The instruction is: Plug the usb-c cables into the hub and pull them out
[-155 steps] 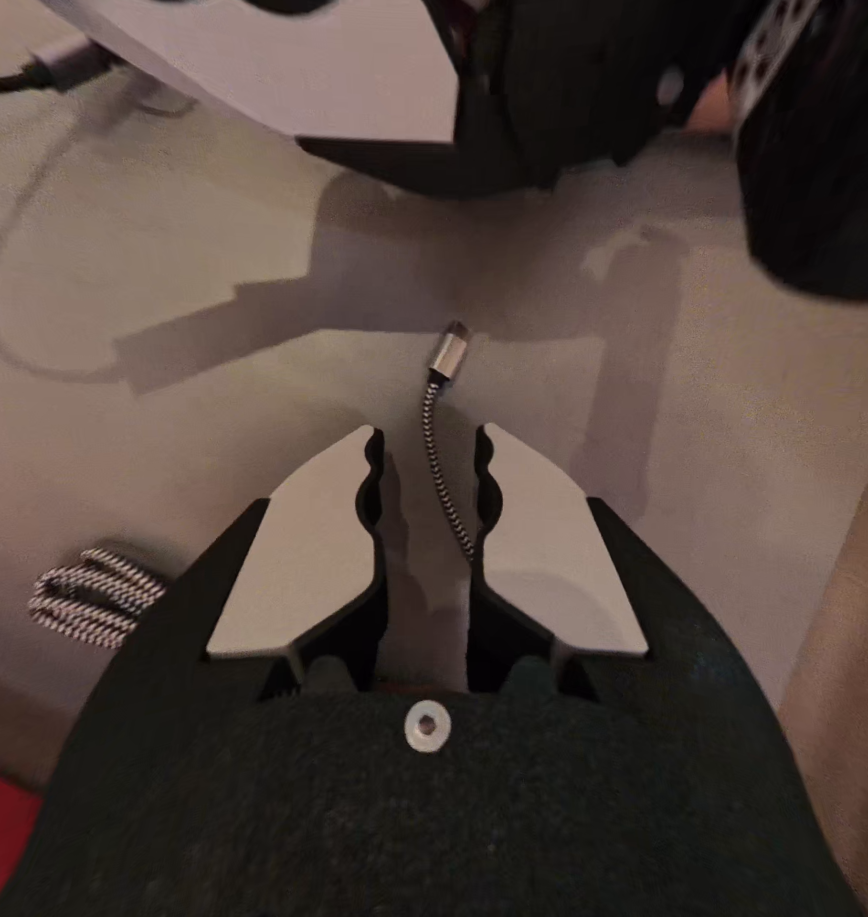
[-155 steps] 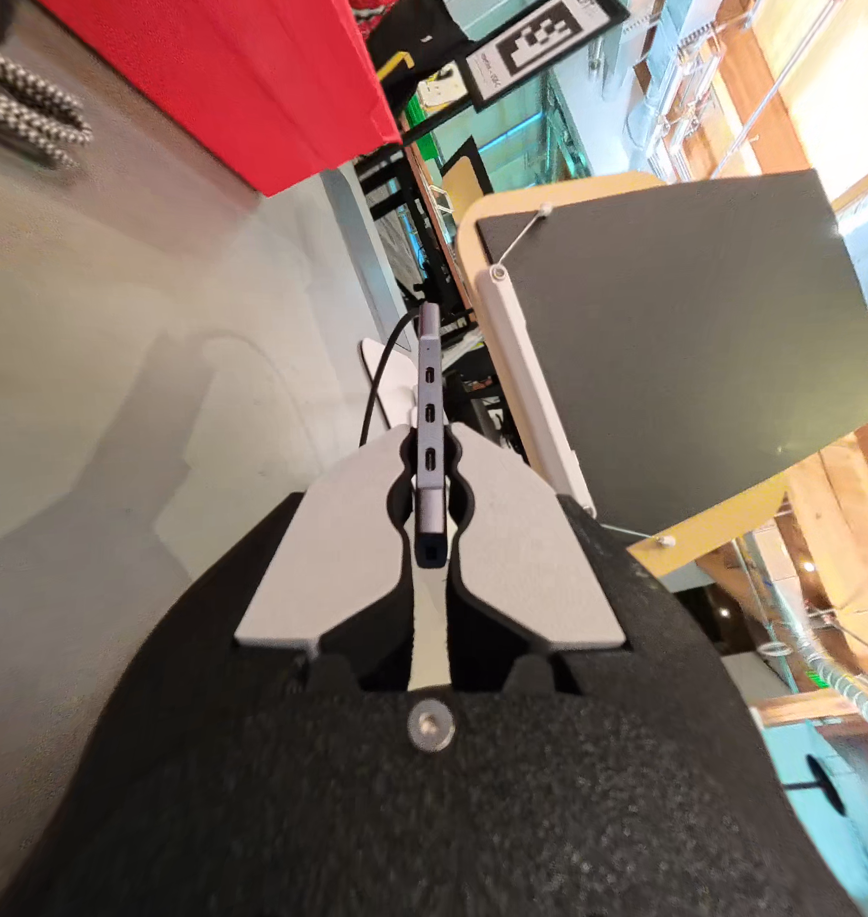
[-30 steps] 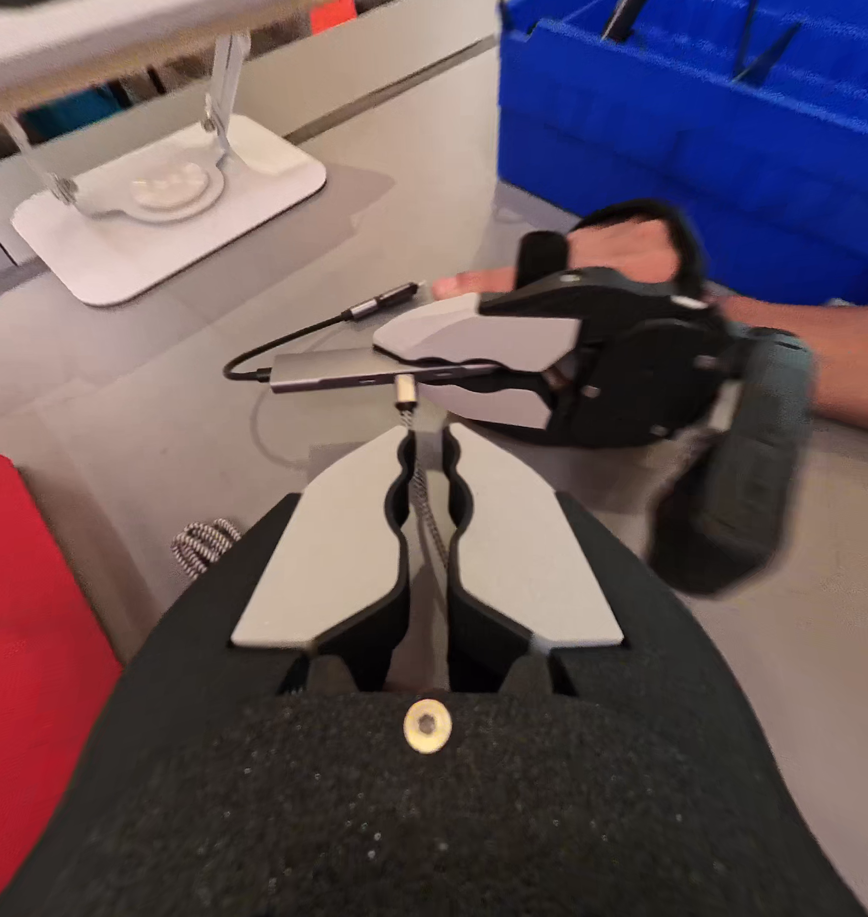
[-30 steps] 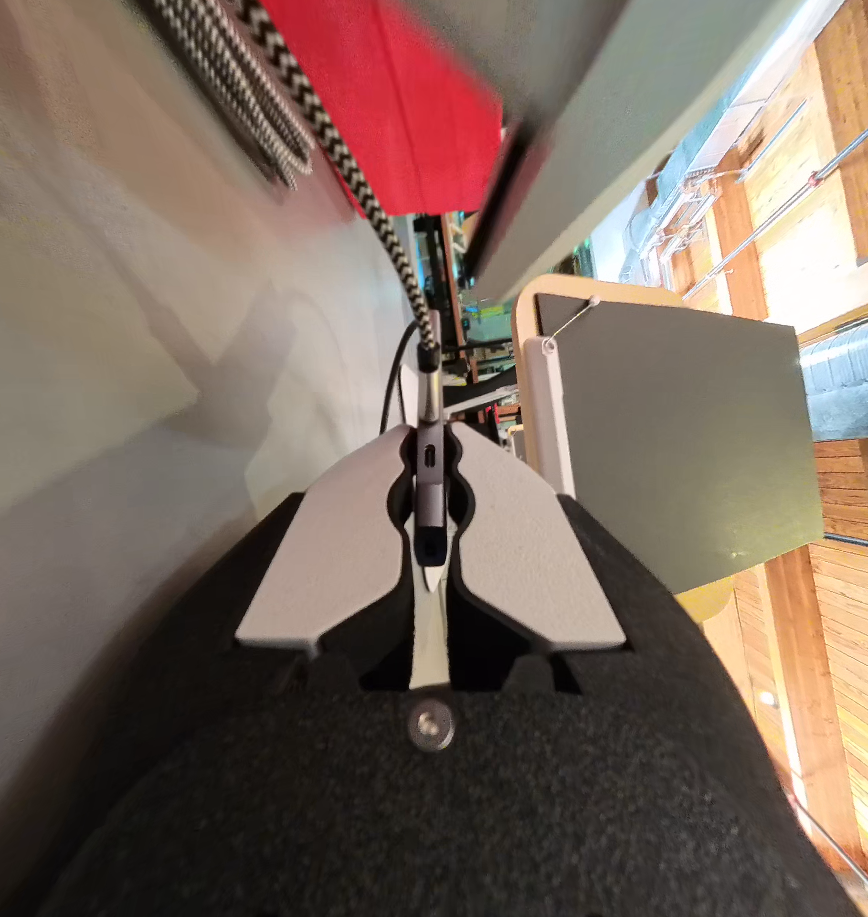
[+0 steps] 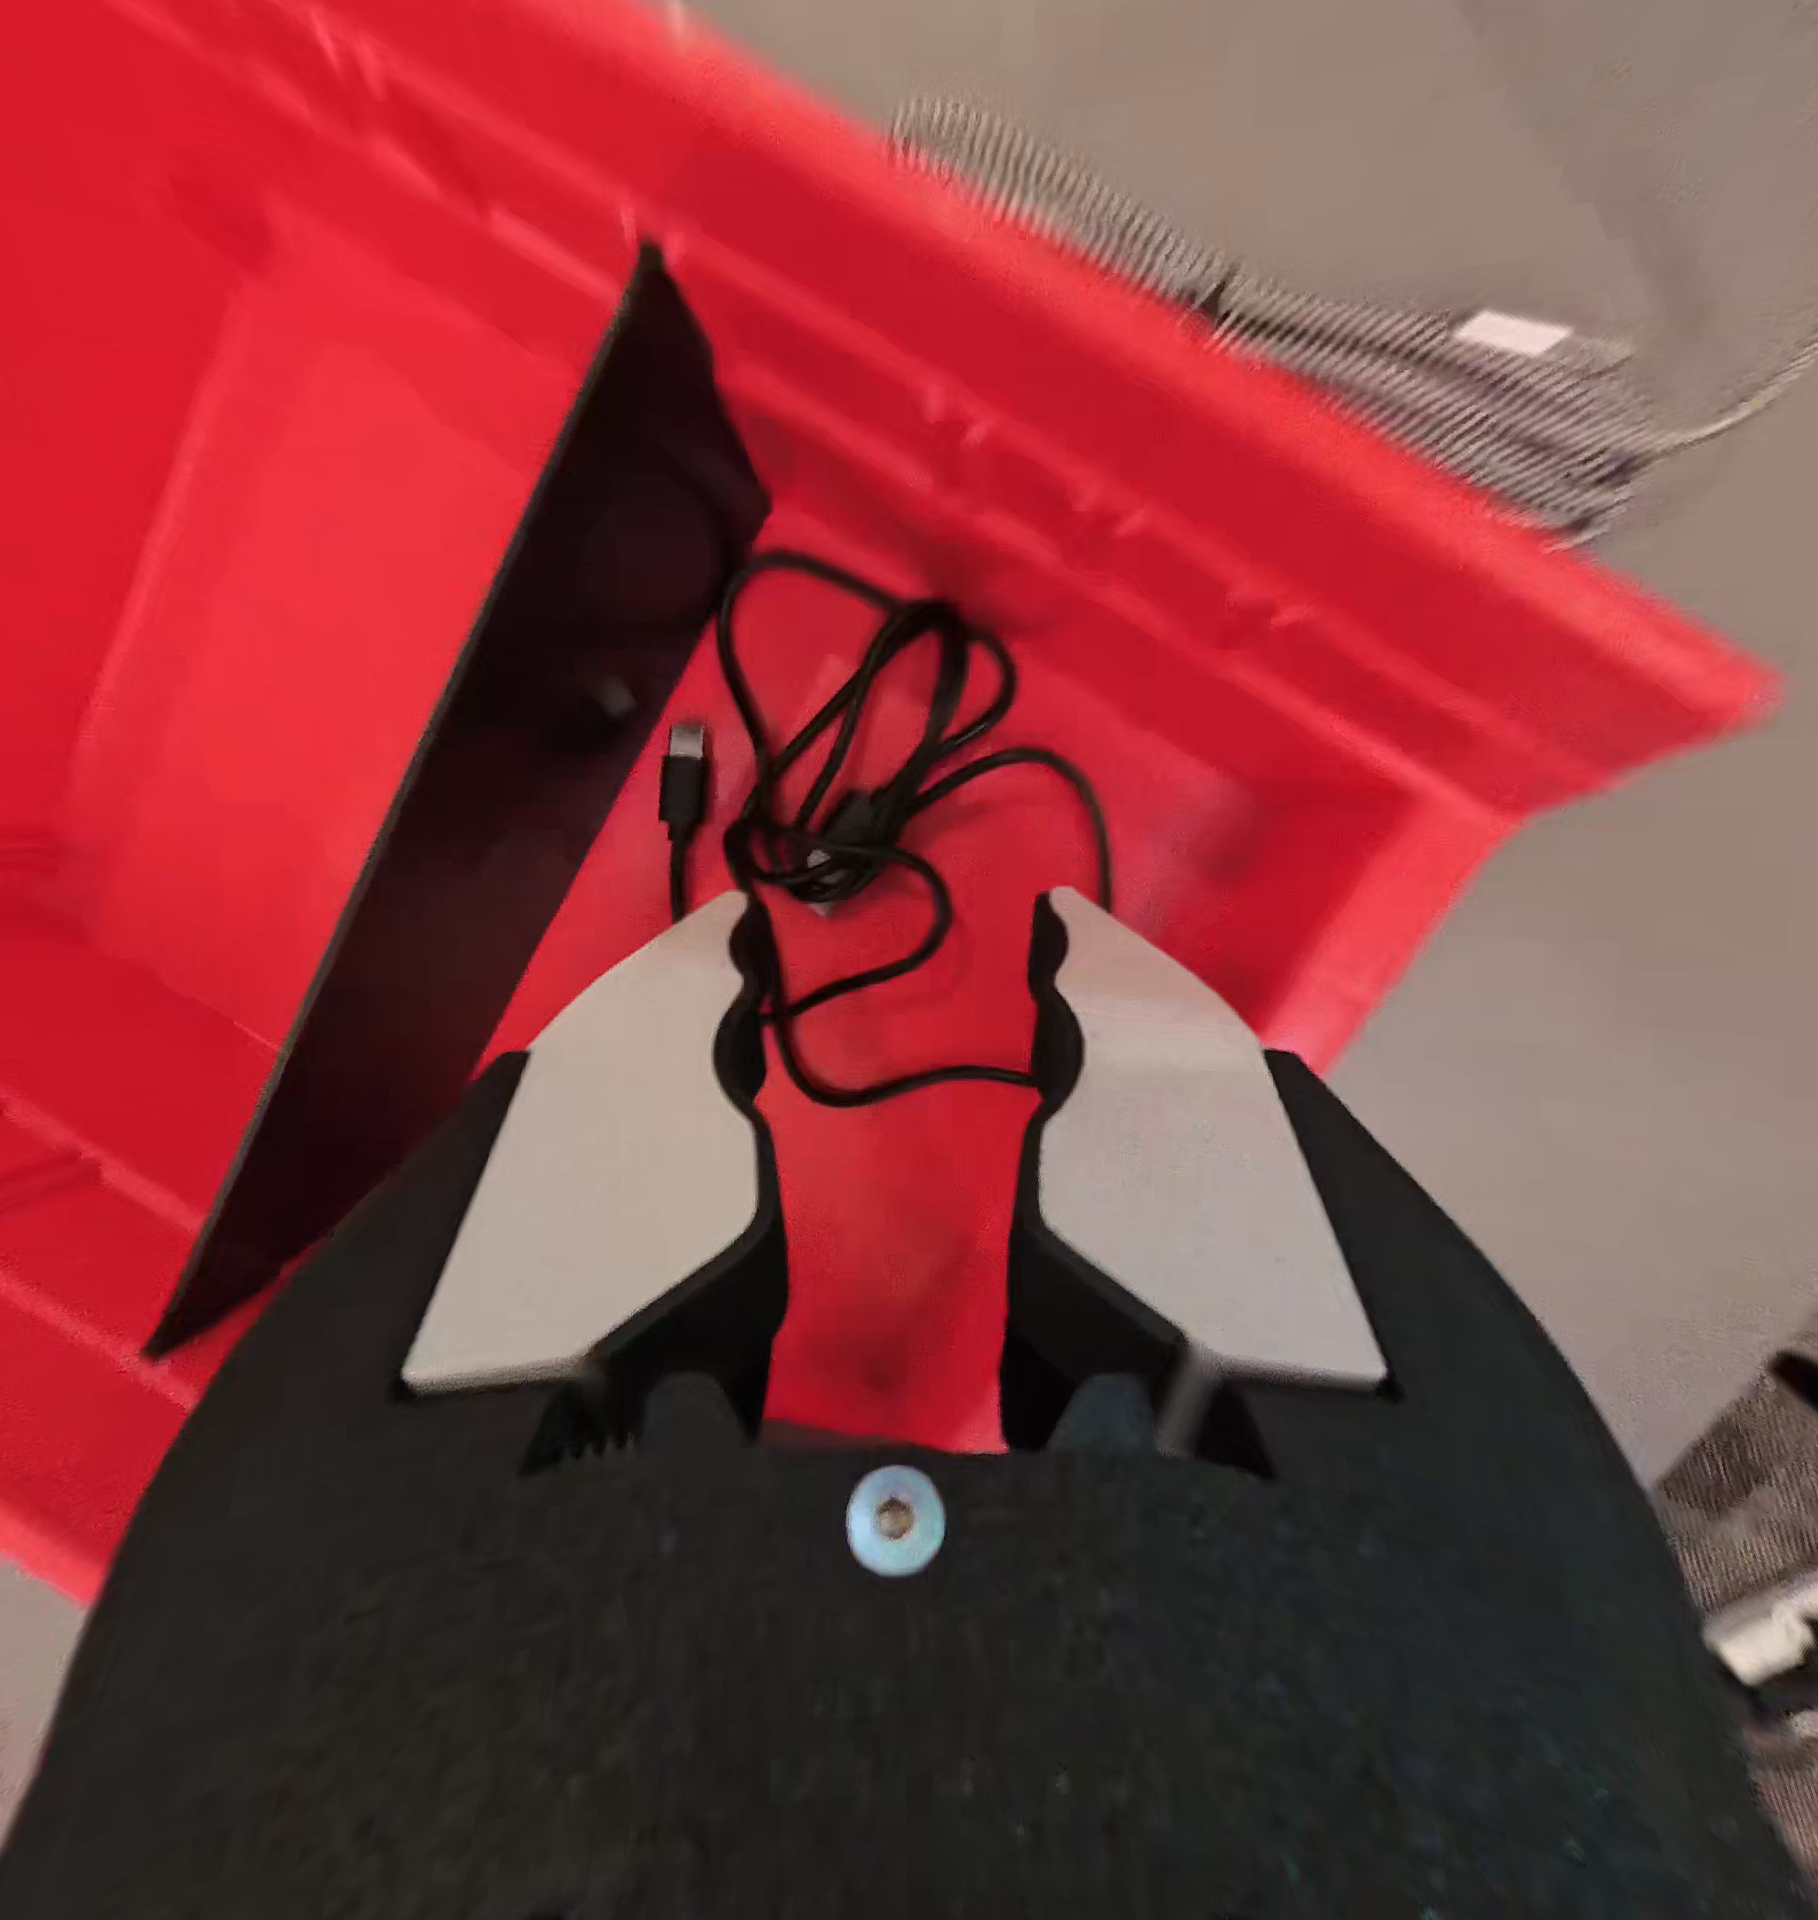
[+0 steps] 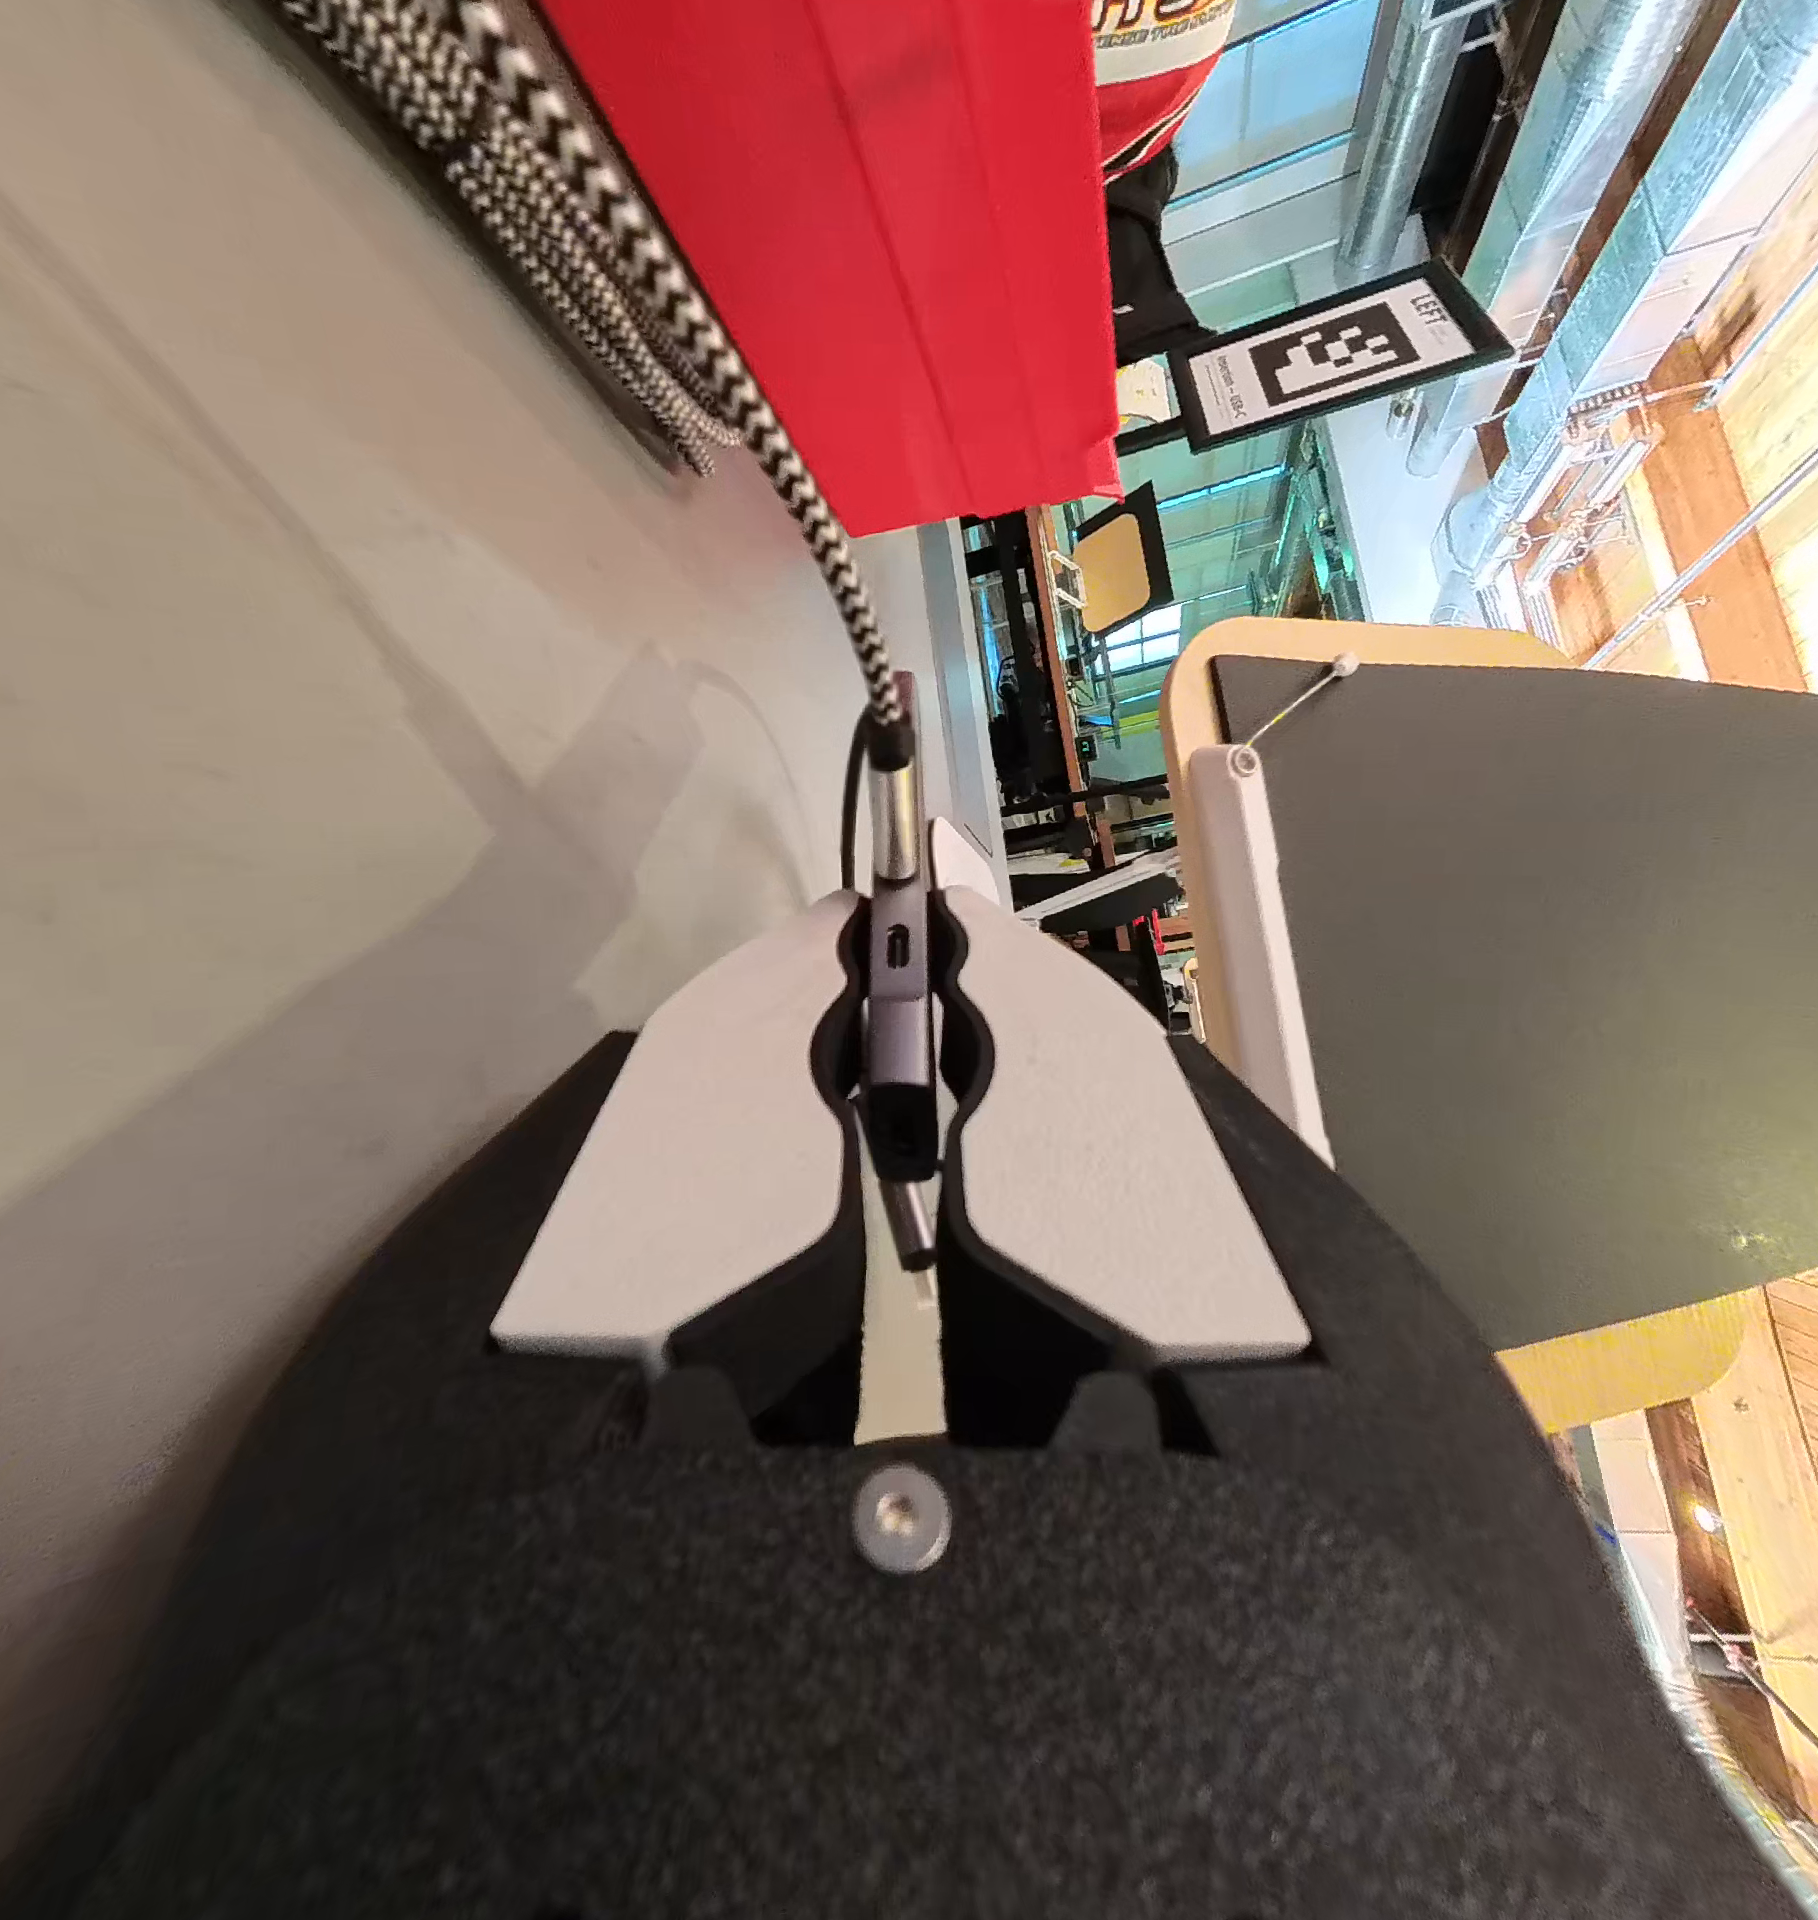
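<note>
Grey tabletop [image 6: 261, 727] fills the left side of the right wrist view, and behind it stands one board with a dark face [image 6: 1559, 987] and one framed sign with a black-and-white marker [image 6: 1341, 358]. One red bin [image 5: 1248, 582] is the largest thing on the table; in the left wrist view it lies open below the camera, with one black divider [image 5: 531, 790] standing slanted inside it. On the bin floor lies one black cable [image 5: 863, 769] in loose loops, its plug [image 5: 685, 769] free just beside the divider. One braided cable [image 6: 593, 239] lies bundled on the table beside the bin; its silver plug [image 6: 897, 821] sits in one port of the hub [image 6: 900, 997]. One more port of the hub shows empty nearer the camera. The right gripper [image 6: 900, 914] is pinching the hub, held on its edge between the two fingers. The left gripper [image 5: 889, 914] hovers over the bin with its fingers spread apart and nothing between them; the black cable is seen through the gap.
</note>
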Available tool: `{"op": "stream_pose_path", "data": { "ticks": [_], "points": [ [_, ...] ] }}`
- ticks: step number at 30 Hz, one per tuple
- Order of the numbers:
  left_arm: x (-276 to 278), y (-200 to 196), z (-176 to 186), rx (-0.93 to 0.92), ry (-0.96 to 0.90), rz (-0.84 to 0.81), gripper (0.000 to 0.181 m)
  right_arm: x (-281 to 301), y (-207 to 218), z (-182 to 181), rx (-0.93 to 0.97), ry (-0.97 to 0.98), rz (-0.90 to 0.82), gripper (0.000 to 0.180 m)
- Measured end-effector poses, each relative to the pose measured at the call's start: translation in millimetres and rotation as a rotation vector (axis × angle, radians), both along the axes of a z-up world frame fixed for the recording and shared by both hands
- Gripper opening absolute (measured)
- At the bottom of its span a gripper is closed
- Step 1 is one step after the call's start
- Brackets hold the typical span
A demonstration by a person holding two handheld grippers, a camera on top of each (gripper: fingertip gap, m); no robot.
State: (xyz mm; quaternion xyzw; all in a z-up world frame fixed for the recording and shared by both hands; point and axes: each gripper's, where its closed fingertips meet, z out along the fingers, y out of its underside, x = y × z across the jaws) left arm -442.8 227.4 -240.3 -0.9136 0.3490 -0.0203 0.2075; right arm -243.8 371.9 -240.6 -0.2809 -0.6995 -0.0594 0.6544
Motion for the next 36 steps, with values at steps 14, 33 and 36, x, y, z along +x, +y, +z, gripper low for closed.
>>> {"op": "stream_pose_path", "data": {
  "ticks": [14, 33, 36],
  "points": [
    [-34, 3, 7, 0.04, 0.233, -0.049, 0.003, 1, 3, 5, -0.063, 0.028, 0.003, 0.009],
    [195, -65, 75, 0.387, 0.226, -0.286, 0.003, 0, 7, 8, -0.085, 0.05, -0.007, 0.009],
    [210, -62, 22, 0.31, 0.21, -0.187, 0.003, 1, 7, 8, -0.085, 0.049, -0.006, 0.009]
  ]
}}
